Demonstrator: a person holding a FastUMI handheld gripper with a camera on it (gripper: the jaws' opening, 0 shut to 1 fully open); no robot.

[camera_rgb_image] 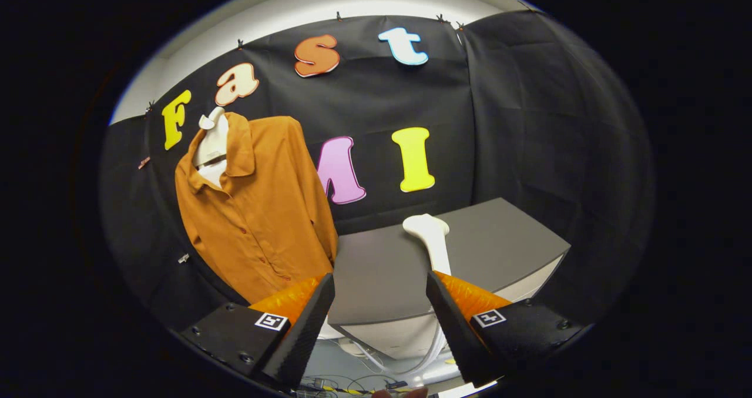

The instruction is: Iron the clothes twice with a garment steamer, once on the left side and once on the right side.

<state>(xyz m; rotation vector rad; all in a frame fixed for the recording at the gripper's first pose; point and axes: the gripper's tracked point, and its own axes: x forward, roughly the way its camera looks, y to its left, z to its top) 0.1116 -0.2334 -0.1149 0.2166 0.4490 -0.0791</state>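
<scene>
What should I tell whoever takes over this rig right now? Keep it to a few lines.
Gripper: open, holding nothing, fingers spread wide.
Garment steamer: white, standing on the grey table, just beyond one of the fingers, not gripped.
Orange shirt: hanging on a hanger against the booth wall, beside the table.
Done: nothing visible; steamer not yet picked up.
Left: grip the steamer, pass once down the shirt's left side, once down its right.
</scene>
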